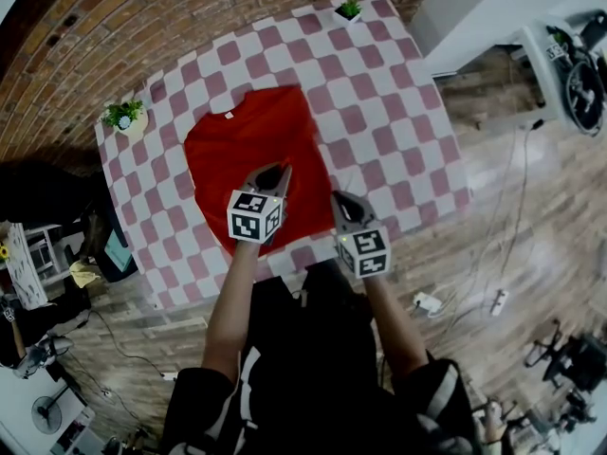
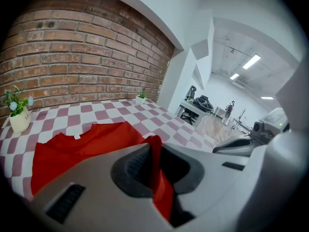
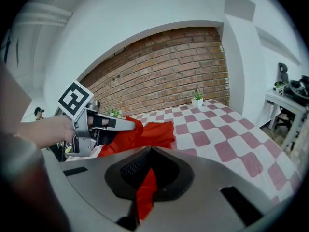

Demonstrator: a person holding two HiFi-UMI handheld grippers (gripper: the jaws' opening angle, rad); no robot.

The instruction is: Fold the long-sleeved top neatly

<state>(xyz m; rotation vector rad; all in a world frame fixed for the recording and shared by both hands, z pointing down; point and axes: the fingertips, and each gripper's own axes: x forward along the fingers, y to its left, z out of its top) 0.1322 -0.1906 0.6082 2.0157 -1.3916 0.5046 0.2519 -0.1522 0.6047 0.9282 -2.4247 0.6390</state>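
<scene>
Red long-sleeved top [image 1: 248, 145] lies on the checked tablecloth [image 1: 389, 102], a bit toward 9 o'clock of the tbl centre in head view. Collar w/ white tag points to approx 11 o'clock and the body is mostly flat. The near edge, at 5–6 o'clock, is bunched up where the grippers have it. L gripper [image 1: 276, 171] is clamped on a fold of the red fabric: in its own view the cloth runs up between the dark pads, jaws nearly together. R gripper [image 1: 341, 200], just at 4 o'clock of the L one, is likewise pinched tight on a thin strip of red fabric, which shows between its pads in the R gripper view. Both point forward and down over the near side of the top, close together but apart. Potted plant w/ pale flowers [image 1: 126, 115] sits at the tbl corner, 10 o'clock of the top; a second small potted plant [image 1: 349, 9] is at the far corner, 1 o'clock. Brick wall [image 2: 72, 47] runs behind the tbl.
</scene>
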